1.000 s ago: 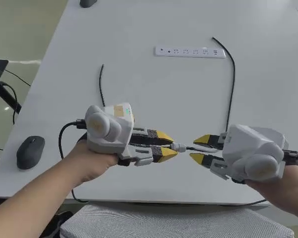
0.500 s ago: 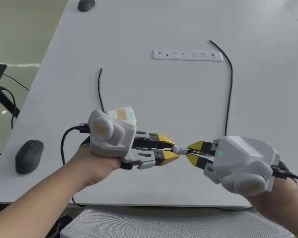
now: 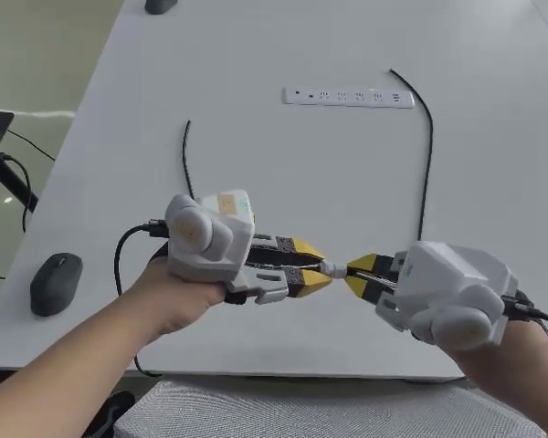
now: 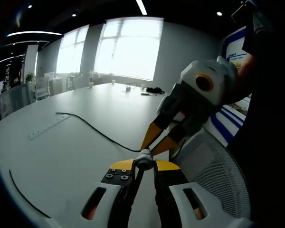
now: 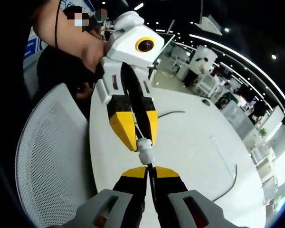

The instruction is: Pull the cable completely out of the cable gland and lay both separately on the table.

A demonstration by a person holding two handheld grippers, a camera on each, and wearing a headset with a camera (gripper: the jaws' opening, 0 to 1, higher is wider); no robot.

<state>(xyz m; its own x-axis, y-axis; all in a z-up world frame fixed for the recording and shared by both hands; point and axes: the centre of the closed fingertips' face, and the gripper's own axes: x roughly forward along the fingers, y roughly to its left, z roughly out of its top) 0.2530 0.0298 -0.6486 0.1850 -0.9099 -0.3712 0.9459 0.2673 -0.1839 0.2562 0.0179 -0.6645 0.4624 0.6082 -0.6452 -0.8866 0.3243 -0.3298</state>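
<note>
In the head view my left gripper (image 3: 316,273) and right gripper (image 3: 357,275) meet tip to tip above the table's near edge. Between them is the small white cable gland (image 3: 330,270). The left gripper view shows the gland (image 4: 143,159) pinched at my left gripper's (image 4: 143,166) yellow tips, its white end poking past them. A thin black cable (image 5: 150,176) leaves the gland (image 5: 146,151) and runs down between the jaws of my right gripper (image 5: 150,172), which are shut on it close to the gland.
A white power strip (image 3: 349,96) lies far back, and its black cord (image 3: 426,155) trails toward the right gripper. A short loose black wire (image 3: 185,155) lies at mid left. A dark mouse (image 3: 55,281) sits at the left edge. A mesh chair (image 3: 301,406) stands below the table edge.
My right gripper was open and a little apart from the gland. It has moved left up to the gland and its jaws have shut on the cable. The left gripper has held its grip.
</note>
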